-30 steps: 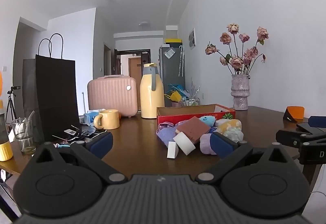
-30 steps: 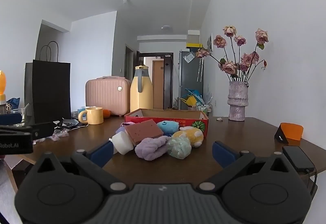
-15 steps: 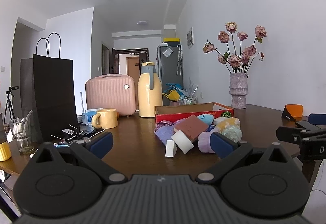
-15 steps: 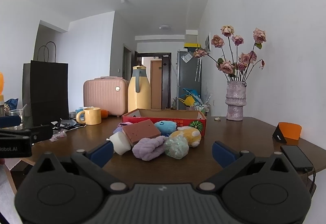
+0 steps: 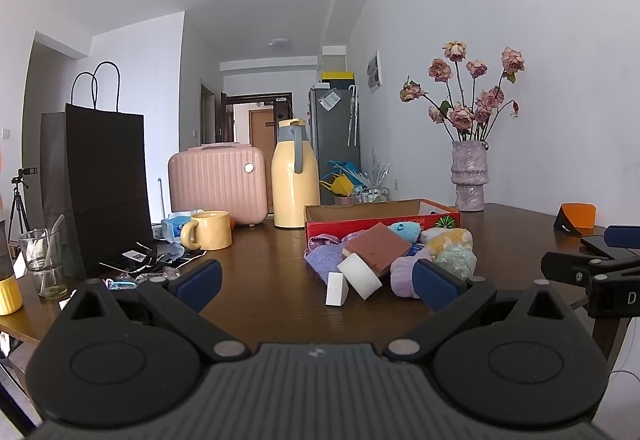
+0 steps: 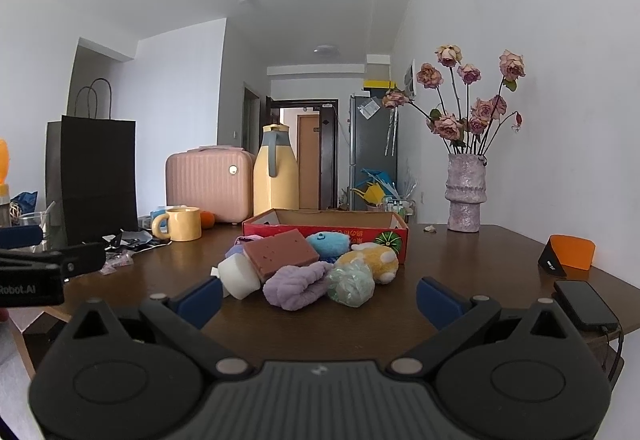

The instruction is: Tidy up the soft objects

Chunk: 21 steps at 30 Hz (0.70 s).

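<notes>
Our left claw [image 5: 316,282] hangs wide open and empty, just short of a pile of soft things on the table [image 5: 260,280]; our right claw [image 6: 320,296] is equally spread and holds nothing. Over the last second little has changed: both claws have drifted only slightly, the pile sits a touch lower in each view, and nothing has been picked up, so we judge the sorting has not begun.

Ahead of the left claw lie a white wedge [image 5: 335,289] and a white sponge [image 5: 360,276], with a brown sponge [image 5: 378,246] on top and a red box [image 5: 380,218] behind. Only this view shows the wedge standing apart.

The right view shows instead the near face of the pile: a purple towel [image 6: 296,286], a green puff [image 6: 351,285], a yellow plush [image 6: 374,260] and a blue plush [image 6: 328,245], plus a phone [image 6: 586,306] off to the claw's right.
</notes>
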### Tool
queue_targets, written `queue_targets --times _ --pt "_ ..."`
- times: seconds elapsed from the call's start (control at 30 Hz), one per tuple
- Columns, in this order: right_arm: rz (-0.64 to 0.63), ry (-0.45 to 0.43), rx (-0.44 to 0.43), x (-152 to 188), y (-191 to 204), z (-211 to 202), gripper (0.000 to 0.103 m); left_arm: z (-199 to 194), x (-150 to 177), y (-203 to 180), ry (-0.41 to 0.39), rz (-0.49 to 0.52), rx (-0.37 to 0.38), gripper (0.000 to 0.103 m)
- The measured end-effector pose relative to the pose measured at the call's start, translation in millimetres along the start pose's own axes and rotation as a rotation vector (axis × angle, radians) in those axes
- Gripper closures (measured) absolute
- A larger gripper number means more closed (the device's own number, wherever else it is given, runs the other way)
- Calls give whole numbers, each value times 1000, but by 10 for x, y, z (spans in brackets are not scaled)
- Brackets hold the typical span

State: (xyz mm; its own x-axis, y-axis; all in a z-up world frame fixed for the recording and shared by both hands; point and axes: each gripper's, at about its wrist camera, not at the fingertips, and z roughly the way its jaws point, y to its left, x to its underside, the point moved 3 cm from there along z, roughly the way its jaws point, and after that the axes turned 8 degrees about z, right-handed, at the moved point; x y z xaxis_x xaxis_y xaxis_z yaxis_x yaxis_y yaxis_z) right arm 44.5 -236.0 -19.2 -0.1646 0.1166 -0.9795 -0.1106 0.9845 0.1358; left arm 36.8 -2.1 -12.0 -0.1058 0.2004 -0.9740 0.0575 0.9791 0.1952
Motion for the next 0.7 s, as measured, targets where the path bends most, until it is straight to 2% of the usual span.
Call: queue_targets --times 0.7 --pt "1 3 -1 5 -27 25 0 -2 8 0 0 -2 0 0"
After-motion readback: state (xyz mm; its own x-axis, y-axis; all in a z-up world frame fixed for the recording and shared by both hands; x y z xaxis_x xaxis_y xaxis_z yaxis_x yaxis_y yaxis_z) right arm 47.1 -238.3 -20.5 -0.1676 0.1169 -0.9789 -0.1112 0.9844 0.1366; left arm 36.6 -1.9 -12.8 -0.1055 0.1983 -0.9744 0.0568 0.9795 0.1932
